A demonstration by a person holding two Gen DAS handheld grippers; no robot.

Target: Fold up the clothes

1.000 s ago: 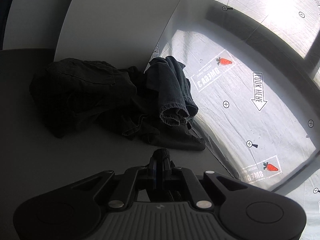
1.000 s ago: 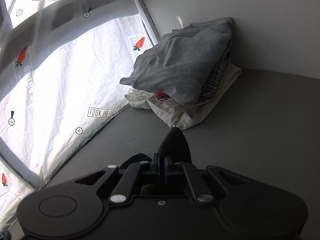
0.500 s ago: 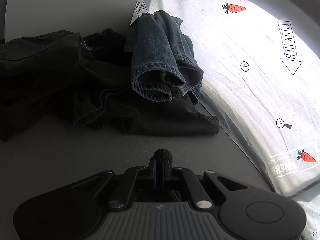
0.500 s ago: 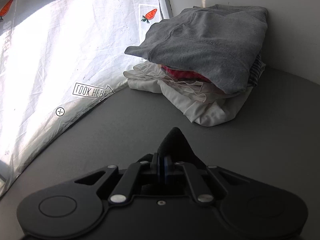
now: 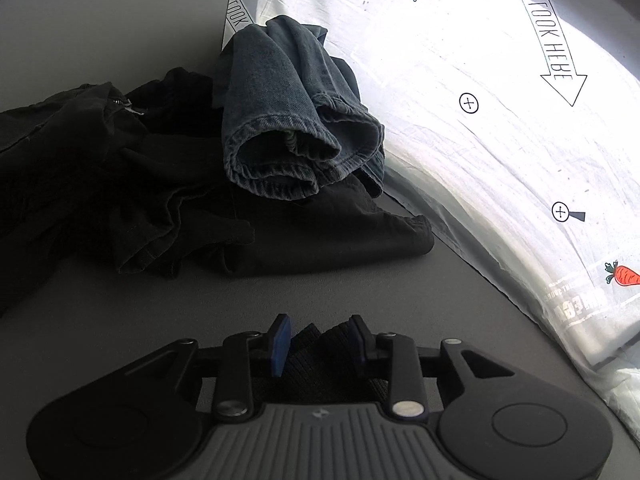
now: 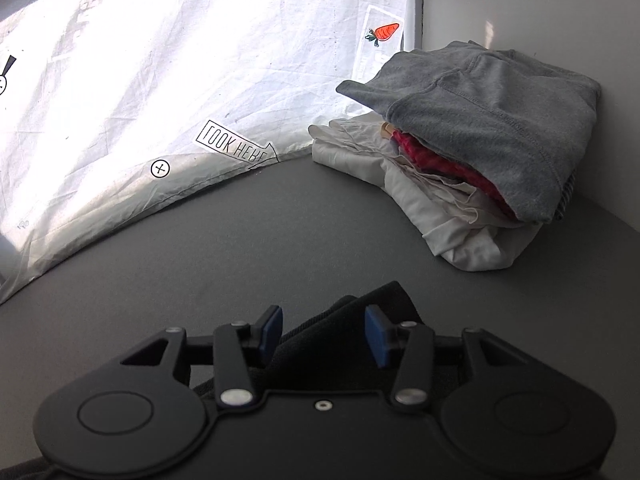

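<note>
My left gripper [image 5: 318,338] is open low over the grey table, with a black ribbed garment [image 5: 310,354] lying loose between its blue pads. My right gripper [image 6: 324,330] is open too, with the same black garment's edge [image 6: 372,308] between its jaws, not pinched. Ahead of the left gripper lies a heap of unfolded dark clothes [image 5: 120,168] with blue jeans [image 5: 288,120] on top. Ahead of the right gripper stands a stack of folded clothes: a grey sweatshirt [image 6: 492,120] on top, red [image 6: 440,164] and white pieces [image 6: 436,208] below.
A white printed sheet with carrots and "LOOK HERE" arrows [image 5: 500,100] hangs along the far edge of the grey table [image 6: 260,248]; it also shows in the right wrist view [image 6: 180,72]. A white wall [image 6: 540,8] stands behind the folded stack.
Both grippers have lowered toward the table and moved forward, then opened, letting go of the black garment they were pinching.
</note>
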